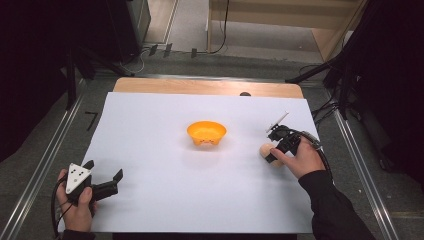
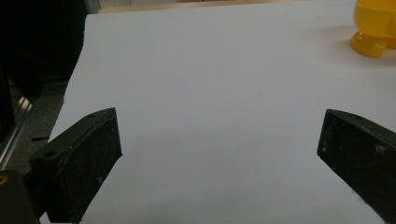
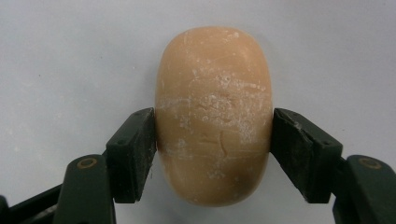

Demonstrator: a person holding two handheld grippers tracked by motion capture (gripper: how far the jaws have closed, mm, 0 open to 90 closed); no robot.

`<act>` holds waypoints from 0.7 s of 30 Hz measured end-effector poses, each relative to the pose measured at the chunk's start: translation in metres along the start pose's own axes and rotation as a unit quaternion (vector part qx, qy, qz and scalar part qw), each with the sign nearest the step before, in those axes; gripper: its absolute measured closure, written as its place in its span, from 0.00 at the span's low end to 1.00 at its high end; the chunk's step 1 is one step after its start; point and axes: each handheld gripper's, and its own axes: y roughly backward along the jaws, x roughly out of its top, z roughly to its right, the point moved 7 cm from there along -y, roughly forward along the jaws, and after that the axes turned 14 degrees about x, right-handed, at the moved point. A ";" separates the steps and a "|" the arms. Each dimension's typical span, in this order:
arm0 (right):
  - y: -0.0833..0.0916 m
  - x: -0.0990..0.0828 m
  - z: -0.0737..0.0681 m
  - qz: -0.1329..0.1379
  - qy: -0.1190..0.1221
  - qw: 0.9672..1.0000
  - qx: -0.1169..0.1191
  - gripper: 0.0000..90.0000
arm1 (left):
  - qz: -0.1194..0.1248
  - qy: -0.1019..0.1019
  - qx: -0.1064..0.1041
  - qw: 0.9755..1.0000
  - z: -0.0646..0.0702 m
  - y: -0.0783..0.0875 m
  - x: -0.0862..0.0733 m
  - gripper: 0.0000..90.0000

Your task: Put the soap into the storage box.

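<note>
A: What is the right gripper point(image 1: 271, 152) doing?

B: It is clamped on a tan, rounded bar of soap point(image 3: 214, 114). In the right gripper view both black pads press against the bar's two sides, left and right of its middle, and the bar's scuffed, whitish-flecked face looks straight at the camera.

A: And where is that soap on the table?

B: On the white sheet point(image 1: 165, 170), toward its right edge, to the right of the orange bowl point(image 1: 206, 133) and a little nearer the person. In the high view the soap point(image 1: 265, 149) peeks out just left of the gripper, with the right hand point(image 1: 301, 159) behind it. Whether it rests on the sheet or is lifted just off it, I cannot tell.

A: The left gripper point(image 1: 106, 173)?

B: Jaws spread wide, nothing between them. It sits at the sheet's near left corner, held in the left hand point(image 1: 76, 202), well apart from the soap. The left gripper view looks across bare white sheet, with the orange bowl point(image 2: 376, 28) and one of its stubby feet in the upper right corner.

A: Anything in the bowl?

B: From above it looks empty, standing upright near the middle of the sheet
</note>
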 end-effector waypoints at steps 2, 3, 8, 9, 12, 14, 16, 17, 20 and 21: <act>-0.001 0.001 0.001 -0.004 0.000 1.000 0.003 0.36 | 0.000 0.001 0.000 1.000 0.000 0.000 0.000 0.00; -0.002 0.001 0.001 -0.005 -0.004 1.000 0.002 0.36 | 0.000 0.000 0.000 1.000 0.000 0.000 0.000 0.00; -0.005 0.001 0.001 -0.010 -0.001 1.000 0.005 0.36 | 0.000 0.000 0.001 1.000 0.000 0.000 0.000 0.00; -0.005 0.001 0.002 -0.010 -0.001 1.000 0.004 0.36 | 0.000 0.000 0.001 1.000 0.000 0.000 0.000 0.00; -0.005 0.001 0.002 -0.011 -0.007 1.000 0.009 0.36 | 0.000 0.000 0.000 1.000 0.000 0.000 0.000 0.00; -0.005 0.001 0.003 -0.010 -0.002 1.000 0.008 0.36 | 0.000 0.000 0.001 1.000 0.000 0.000 0.000 0.00; -0.005 0.002 0.001 -0.010 0.019 1.000 -0.005 0.37 | -0.001 0.000 0.002 1.000 0.000 0.000 0.000 0.00; -0.005 0.002 0.002 -0.012 0.022 1.000 -0.005 0.37 | -0.001 0.001 0.002 1.000 0.000 0.000 0.000 0.00; -0.003 0.003 0.005 -0.015 0.031 0.999 -0.010 0.37 | -0.002 0.000 0.002 1.000 0.000 0.000 0.000 0.00; -0.002 0.003 0.004 -0.014 0.033 0.999 -0.005 0.37 | -0.002 0.000 0.002 1.000 0.000 0.000 0.000 0.00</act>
